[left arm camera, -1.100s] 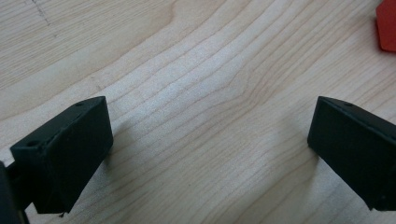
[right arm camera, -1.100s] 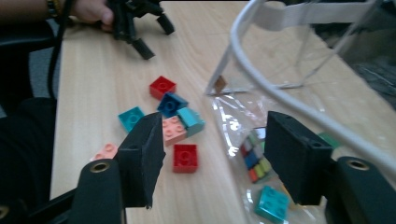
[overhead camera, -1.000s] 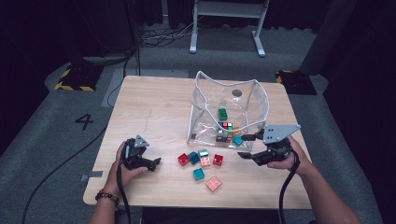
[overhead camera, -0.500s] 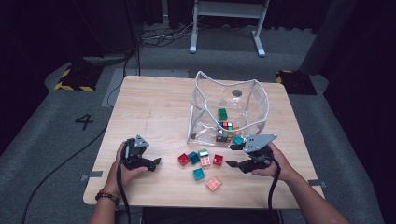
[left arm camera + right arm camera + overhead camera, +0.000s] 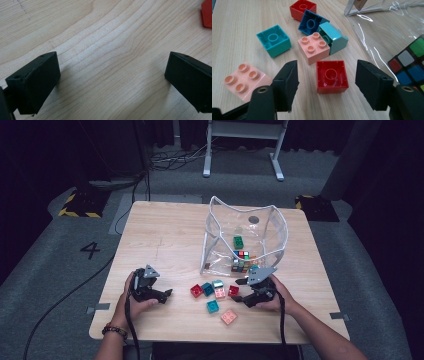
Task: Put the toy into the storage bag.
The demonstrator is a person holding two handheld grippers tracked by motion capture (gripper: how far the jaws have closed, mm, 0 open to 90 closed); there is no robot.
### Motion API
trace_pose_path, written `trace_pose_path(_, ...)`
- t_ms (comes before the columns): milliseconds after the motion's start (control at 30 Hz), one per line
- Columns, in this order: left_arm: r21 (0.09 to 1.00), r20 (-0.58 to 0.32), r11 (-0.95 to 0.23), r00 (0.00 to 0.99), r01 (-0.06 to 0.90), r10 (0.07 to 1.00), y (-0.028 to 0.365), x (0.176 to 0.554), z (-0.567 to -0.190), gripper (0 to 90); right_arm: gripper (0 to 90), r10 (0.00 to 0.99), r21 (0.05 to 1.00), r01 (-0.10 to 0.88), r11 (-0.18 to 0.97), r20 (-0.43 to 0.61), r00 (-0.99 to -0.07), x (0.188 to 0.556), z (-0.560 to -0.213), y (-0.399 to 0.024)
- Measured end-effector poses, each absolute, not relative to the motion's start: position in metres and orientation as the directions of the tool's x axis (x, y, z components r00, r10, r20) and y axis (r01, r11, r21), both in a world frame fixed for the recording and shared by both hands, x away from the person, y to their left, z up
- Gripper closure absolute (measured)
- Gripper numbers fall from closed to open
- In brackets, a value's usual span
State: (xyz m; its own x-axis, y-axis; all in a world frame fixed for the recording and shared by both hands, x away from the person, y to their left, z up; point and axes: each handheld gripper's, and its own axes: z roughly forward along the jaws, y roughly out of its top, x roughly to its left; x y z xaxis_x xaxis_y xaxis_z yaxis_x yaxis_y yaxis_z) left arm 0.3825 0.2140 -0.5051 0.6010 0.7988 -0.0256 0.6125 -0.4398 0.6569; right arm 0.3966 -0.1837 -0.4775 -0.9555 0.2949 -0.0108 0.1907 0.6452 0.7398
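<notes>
From above, we see our right gripper low by a shiny red block on the smooth wooden table, beside the floppy clear bag.

Our left gripper is wide open, holding nothing.

Our right gripper's jaws have just been opening; the square red block sits between them, untouched.

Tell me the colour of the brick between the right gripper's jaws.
Red brick, seen best in the right gripper view.
</notes>
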Motion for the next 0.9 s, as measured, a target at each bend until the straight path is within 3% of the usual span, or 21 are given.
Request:
trace_pose_path(367, 0.657, -0.026, -0.44, 0.601, 0.613, 0.799, 0.214, 0.382, -0.505, 0.4, 37.7, 0.364, 0.733, 0.233, 0.639, -0.021, -0.931, 0.404, -0.497, -0.177)
trace_pose_path(533, 0.658, -0.026, -0.44, 0.602, 0.611, 0.798, 0.214, 0.382, -0.505, 0.4, 40.3, 0.34, 0.732, 0.223, 0.643, -0.012, -0.94, 0.406, -0.501, -0.177)
trace_pose_path(700, 0.656, -0.027, -0.441, 0.603, 0.613, 0.797, 0.214, 0.382, -0.505, 0.4, 57.9, 0.345, 0.744, 0.242, 0.623, 0.017, -0.939, 0.405, -0.501, -0.177)
trace_pose_path(900, 0.656, -0.027, -0.441, 0.603, 0.613, 0.797, 0.214, 0.382, -0.505, 0.4, 59.2, 0.324, 0.736, 0.207, 0.645, -0.018, -0.946, 0.403, -0.498, -0.181)
